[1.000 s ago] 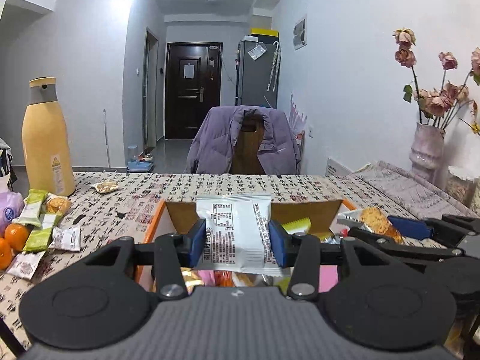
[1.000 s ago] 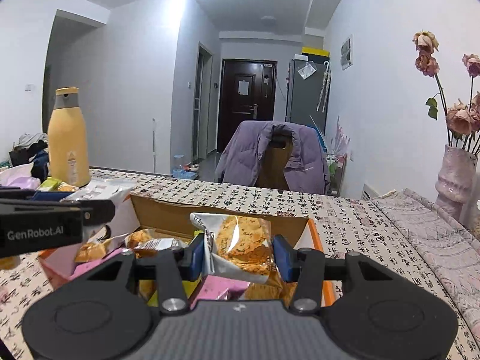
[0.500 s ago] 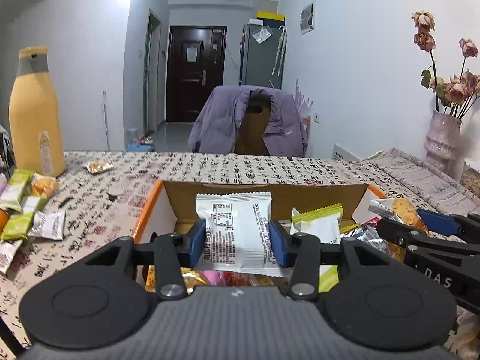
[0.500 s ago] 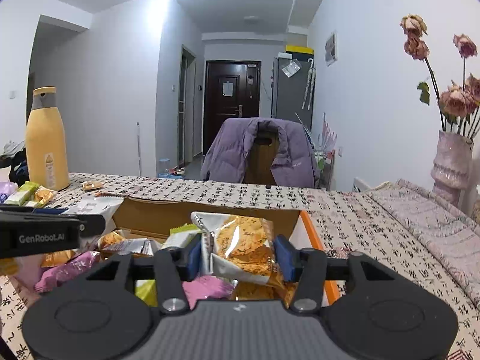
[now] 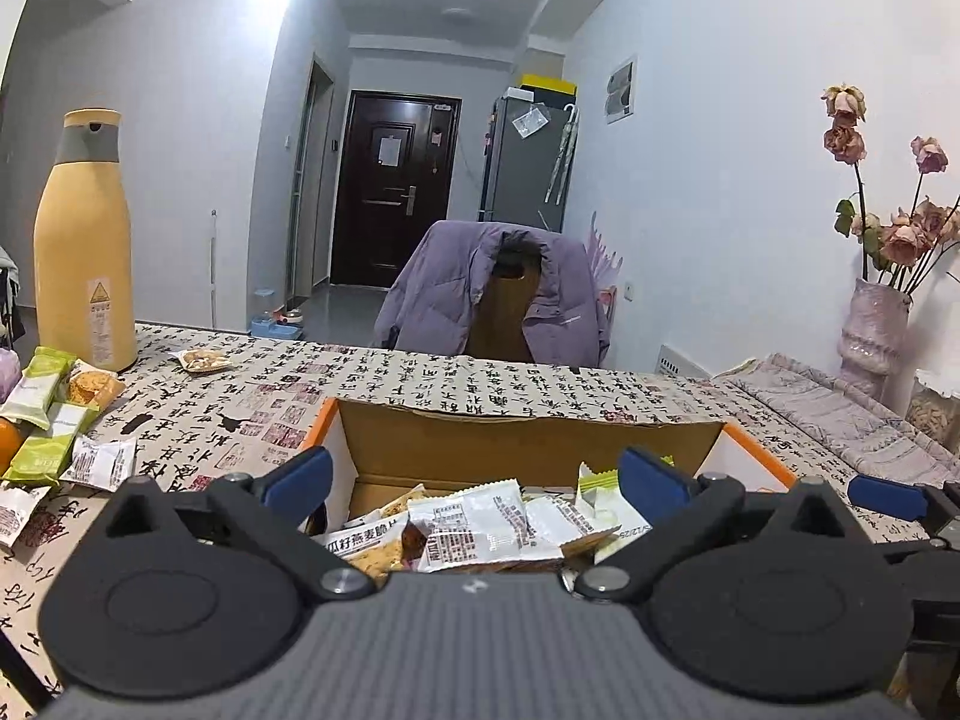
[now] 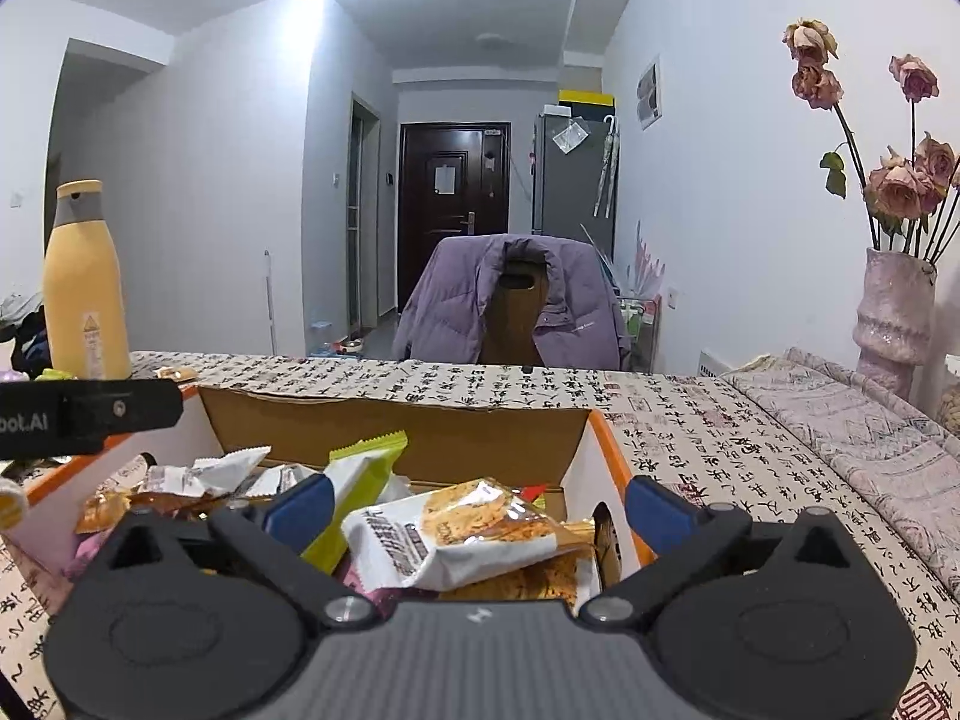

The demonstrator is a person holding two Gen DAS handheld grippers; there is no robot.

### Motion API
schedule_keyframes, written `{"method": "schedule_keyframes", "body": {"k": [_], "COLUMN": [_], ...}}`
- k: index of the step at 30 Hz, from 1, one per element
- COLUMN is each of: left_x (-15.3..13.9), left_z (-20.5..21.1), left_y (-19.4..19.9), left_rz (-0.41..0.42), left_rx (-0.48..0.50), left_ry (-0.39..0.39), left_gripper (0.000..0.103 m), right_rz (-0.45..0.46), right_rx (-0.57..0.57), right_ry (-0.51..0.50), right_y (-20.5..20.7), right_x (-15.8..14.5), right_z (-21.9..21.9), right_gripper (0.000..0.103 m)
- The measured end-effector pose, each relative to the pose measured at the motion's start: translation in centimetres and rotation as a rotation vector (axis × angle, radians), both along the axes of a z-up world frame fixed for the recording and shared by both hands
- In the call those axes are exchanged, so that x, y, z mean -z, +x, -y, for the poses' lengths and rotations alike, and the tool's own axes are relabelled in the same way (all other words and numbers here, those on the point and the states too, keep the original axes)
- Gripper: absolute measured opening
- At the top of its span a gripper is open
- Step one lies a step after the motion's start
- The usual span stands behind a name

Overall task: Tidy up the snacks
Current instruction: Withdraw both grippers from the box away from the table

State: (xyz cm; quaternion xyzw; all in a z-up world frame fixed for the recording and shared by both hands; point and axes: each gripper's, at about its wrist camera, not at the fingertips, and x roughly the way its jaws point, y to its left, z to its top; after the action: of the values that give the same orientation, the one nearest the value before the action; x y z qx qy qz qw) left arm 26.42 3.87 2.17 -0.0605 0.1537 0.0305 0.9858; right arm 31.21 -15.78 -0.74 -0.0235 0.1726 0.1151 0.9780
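Two claws opening | white packet (image 5: 474, 525) flat, long axis crosswise | box (image 5: 528, 438)

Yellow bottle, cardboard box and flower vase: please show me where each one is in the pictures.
yellow bottle (image 5: 84, 264): left wrist view, middle of its body.
cardboard box (image 5: 528, 444): left wrist view, inside of its far wall.
flower vase (image 6: 894, 318): right wrist view, middle of its body.
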Motion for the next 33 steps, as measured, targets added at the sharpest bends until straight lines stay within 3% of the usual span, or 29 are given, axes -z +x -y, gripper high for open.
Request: {"method": "schedule_keyframes", "body": {"k": [9,19,33], "left_x": [-1.6,-4.0,-1.3], "left_z": [0.5,0.2,1.2], "left_y": [-1.0,-6.2,-16.3], "left_rz": [0.035,0.037,-0.028], "left_rx": [-0.015,-0.002,0.066], "left_ry": [-0.003,-0.004,0.038], "left_gripper": [0.103,0.103,0.103], "right_rz": [0.022,0.039,0.0], "right_rx": [0.011,-0.008,-0.075], "right_ry": [-0.004,-0.014,-0.013], "right_y": [-0.5,-5.8,-15.9], "right_x": [-1.5,-4.2,-2.7], "right_z": [0.1,1.5,3.3], "right_gripper": [0.103,0.103,0.103]}}
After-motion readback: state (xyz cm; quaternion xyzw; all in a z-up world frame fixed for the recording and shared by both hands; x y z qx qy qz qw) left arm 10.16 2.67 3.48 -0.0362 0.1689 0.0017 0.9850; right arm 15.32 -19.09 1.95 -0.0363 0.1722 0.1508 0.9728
